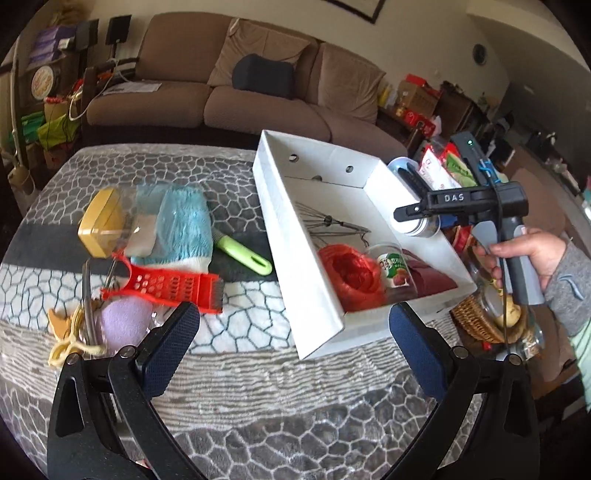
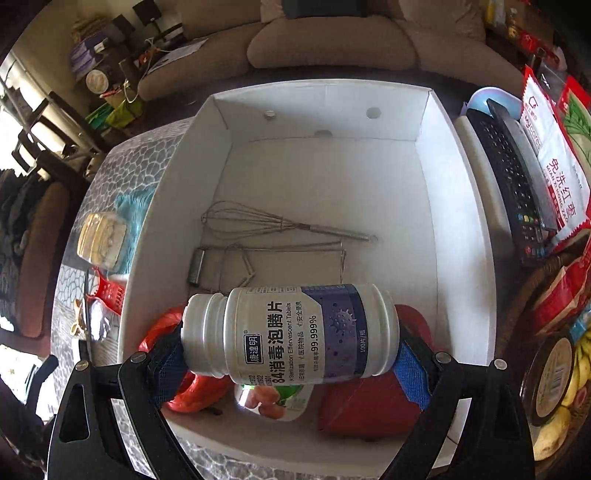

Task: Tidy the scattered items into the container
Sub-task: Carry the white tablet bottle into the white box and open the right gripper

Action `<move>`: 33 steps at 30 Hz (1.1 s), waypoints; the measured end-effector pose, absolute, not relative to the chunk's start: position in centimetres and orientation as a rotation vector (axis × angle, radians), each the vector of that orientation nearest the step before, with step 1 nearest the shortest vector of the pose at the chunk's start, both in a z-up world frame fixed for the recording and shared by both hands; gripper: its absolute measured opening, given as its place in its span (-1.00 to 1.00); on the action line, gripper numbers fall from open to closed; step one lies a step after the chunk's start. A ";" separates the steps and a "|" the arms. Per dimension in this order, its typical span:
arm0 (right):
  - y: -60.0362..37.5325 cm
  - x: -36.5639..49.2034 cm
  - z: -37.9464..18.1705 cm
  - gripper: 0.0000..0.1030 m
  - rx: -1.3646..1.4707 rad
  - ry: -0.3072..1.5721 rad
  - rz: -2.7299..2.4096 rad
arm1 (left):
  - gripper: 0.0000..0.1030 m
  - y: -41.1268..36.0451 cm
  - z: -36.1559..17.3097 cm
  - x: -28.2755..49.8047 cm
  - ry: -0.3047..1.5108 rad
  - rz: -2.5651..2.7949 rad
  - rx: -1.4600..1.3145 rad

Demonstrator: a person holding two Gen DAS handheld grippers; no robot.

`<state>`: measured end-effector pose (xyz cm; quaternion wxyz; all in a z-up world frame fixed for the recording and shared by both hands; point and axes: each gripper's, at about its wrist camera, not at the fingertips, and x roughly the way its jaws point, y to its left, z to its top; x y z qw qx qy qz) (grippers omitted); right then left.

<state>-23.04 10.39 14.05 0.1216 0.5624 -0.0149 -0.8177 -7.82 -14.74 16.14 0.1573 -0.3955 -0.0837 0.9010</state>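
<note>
White plastic tablet bottle (image 2: 290, 332), rigid, light and slippery, is clamped end-to-end by right gripper (image 2: 290, 360) above box (image 2: 476, 258); left gripper (image 1: 293, 325) is spread, empty.

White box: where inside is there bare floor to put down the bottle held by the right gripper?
White box: bare floor lies between the far wall and the whisk. The near end is crowded: red twine roll, cup, dark red item. The right gripper holds the bottle.

Brown sofa (image 1: 229, 92) with cushions, pale wall (image 1: 424, 22), cluttered shelves (image 1: 48, 74), daylight
</note>
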 end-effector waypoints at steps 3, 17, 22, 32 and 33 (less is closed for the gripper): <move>11.8 -23.7 13.5 0.84 1.650 -0.012 -2.421 | 1.00 -10.6 18.0 -11.4 -0.156 2.591 -1.110; 16.7 -29.2 9.4 0.84 1.788 -0.004 -2.401 | 1.00 -0.5 15.8 -19.6 -0.160 2.523 -1.196; 14.9 -29.9 7.4 0.86 1.873 0.289 -2.396 | 1.00 -0.8 14.5 -19.8 -0.195 2.516 -1.216; 14.3 -27.2 5.7 0.87 1.982 0.492 -2.369 | 1.00 -1.4 14.3 -19.3 -0.211 2.491 -1.224; 14.5 -26.9 5.9 0.87 1.991 0.488 -2.370 | 1.00 -1.5 14.3 -19.2 -0.207 2.489 -1.223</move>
